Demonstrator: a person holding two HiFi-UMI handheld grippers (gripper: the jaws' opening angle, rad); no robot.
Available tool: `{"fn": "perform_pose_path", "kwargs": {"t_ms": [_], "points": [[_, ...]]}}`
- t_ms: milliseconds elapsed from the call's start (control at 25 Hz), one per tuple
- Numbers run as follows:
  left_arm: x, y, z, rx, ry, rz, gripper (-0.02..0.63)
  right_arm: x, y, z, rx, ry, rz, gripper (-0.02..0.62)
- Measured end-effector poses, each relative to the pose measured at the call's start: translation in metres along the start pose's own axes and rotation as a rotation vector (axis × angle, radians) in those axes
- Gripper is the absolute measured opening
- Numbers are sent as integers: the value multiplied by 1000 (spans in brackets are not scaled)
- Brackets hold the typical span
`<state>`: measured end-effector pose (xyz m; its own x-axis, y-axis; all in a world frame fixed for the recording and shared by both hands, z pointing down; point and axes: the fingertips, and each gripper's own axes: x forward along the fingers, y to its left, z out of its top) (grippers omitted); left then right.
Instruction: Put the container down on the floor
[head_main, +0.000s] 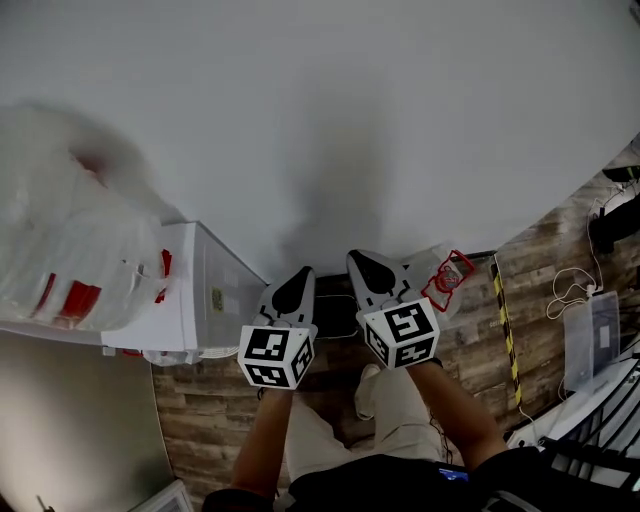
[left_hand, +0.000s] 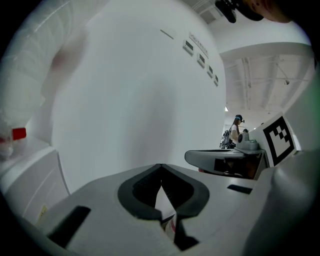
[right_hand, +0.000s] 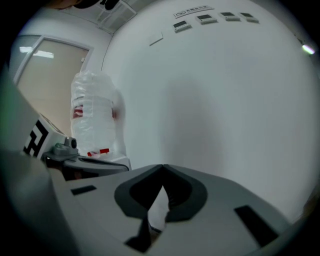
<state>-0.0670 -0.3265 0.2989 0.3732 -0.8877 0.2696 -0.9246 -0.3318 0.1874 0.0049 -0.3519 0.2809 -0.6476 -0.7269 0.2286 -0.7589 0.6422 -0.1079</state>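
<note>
While both are held up before the white wall, the left claw and the right claw each have their jaws pressed together on nothing. Between them, lower down, what looks like the dark container rests on the plank floor against the wall, near a clear bag.

a plain white wall fills my view ahead. below me is a wood-plank floor crossed by yellow-and-black tape; a white cabinet stands against the wall at my left.
</note>
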Motion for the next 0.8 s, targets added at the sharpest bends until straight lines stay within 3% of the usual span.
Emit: {"fn": "perform_pose_path", "kwargs": {"t_ms": [160,360,800], "points": [[-24,-13,52,-23,1,5,15,-18,10,55,-1,0,9,31],[-54,-28,107,6,-22,11,15,-41,30,112,-19,-6,20,31],[-128,-55,164,10,-60,-24,15,-92,74,177,4,-46,16,31]]}}
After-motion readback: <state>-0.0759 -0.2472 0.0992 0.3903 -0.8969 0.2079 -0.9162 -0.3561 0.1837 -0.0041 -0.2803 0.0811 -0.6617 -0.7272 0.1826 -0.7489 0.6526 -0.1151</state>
